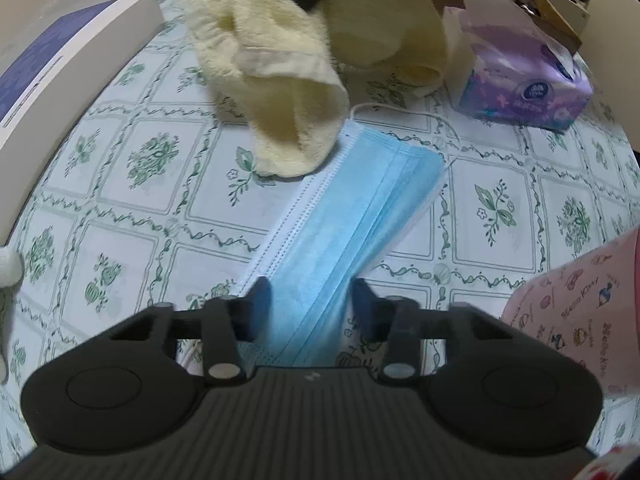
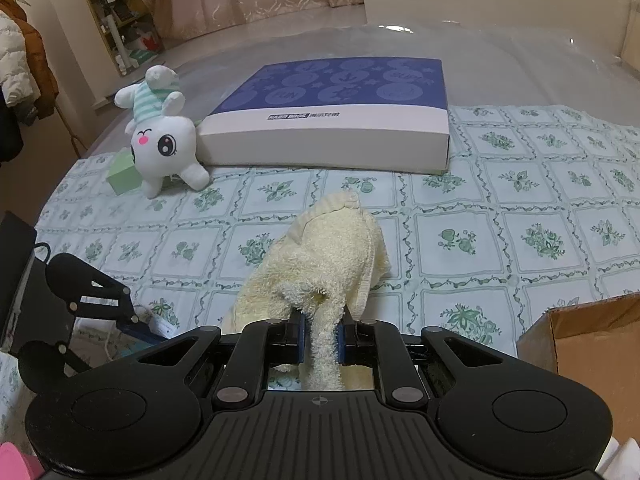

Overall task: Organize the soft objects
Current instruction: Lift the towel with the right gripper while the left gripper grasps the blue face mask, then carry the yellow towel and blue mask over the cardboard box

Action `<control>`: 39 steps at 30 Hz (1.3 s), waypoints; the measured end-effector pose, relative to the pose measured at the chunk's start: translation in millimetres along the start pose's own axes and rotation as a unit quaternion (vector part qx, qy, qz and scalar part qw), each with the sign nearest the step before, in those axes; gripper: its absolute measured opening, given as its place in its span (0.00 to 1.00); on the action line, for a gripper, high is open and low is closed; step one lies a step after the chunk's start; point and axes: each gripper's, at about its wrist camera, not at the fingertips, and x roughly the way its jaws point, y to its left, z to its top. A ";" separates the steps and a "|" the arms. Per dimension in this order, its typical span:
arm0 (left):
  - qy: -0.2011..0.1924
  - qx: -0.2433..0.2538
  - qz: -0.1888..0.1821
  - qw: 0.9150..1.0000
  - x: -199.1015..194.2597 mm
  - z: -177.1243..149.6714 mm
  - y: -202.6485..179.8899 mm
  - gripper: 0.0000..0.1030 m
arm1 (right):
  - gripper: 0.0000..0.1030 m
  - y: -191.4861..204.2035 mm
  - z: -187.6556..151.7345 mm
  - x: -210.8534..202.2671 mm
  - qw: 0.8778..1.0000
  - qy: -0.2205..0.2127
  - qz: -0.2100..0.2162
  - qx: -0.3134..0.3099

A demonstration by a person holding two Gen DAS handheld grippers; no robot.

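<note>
**A:** Left wrist view first. What do you have?

**B:** My left tool (image 1: 310,296) is spread wide, gripping nothing. Its two fingers stand on either side of the near end of a blue face mask (image 1: 352,216), which lies flat on the floral cloth (image 1: 120,200) over the tabletop. I can't tell whether the fingers touch the mask. Beyond it a cream towel (image 1: 288,92) hangs in a bunch, its lower fold overlapping the mask's far corner. A dark finger of the other tool reaches into the towel from the top edge.

**A:** Anything around that?

**B:** A purple tissue pack (image 1: 524,88) far right, a blue-and-white flat box (image 1: 60,68) at the left, and pink printed fabric (image 1: 576,316) at the right edge.

**A:** Right wrist view?

**B:** My right tool (image 2: 320,336) is clenched on a twisted strand of the cream towel (image 2: 332,256); the rest of the towel heaps up in front of the fingers. Farther back sits the flat box (image 2: 332,116), with a white plush toy (image 2: 164,144) leaning against its left end and a small green block (image 2: 124,176) beside the toy. A cardboard box (image 2: 592,336) stands at the right. The left tool (image 2: 132,322) shows low at the left.
</note>
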 end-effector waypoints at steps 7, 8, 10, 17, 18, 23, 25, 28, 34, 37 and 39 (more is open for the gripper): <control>0.005 -0.041 0.044 0.998 -5.2 -3.0 -4.6 0.05 | 0.14 5.1 -5.5 -2.7 1.000 0.002 -0.014 -0.010; 0.009 -0.043 0.050 0.998 -6.6 -4.5 -6.5 0.04 | 0.14 6.5 -6.2 -3.4 1.000 0.002 -0.015 -0.013; 0.018 -0.054 0.066 0.996 -10.3 -8.3 -9.3 0.02 | 0.14 9.6 -8.2 -5.6 1.000 0.003 -0.018 -0.018; 0.022 -0.142 0.125 0.982 -35.8 -26.2 -9.2 0.02 | 0.14 20.5 -13.4 -19.5 1.000 0.001 -0.013 -0.020; 0.019 -0.158 0.132 0.978 -42.1 -29.2 -9.1 0.02 | 0.14 22.9 -13.9 -23.0 1.000 0.000 -0.013 -0.021; -0.002 -0.234 0.160 0.959 -76.7 -39.9 -13.0 0.01 | 0.14 36.2 -14.8 -43.7 0.999 -0.008 -0.014 -0.027; -0.017 -0.264 0.167 0.950 -95.3 -43.3 -18.8 0.01 | 0.14 42.7 -15.7 -55.5 0.999 -0.014 -0.014 -0.030; -0.031 -0.296 0.180 0.938 -120.5 -44.9 -29.3 0.01 | 0.14 52.1 -17.2 -73.2 0.999 -0.022 -0.010 -0.033; -0.075 -0.355 0.183 0.914 -169.0 -47.1 -53.4 0.01 | 0.14 72.7 -25.1 -116.4 0.998 -0.045 0.001 -0.035; -0.094 -0.372 0.188 0.904 -191.6 -46.3 -68.6 0.01 | 0.14 83.7 -31.0 -140.1 0.997 -0.060 0.004 -0.044; -0.102 -0.376 0.197 0.900 -203.9 -43.4 -82.7 0.01 | 0.14 88.3 -35.6 -155.2 0.997 -0.068 0.008 -0.045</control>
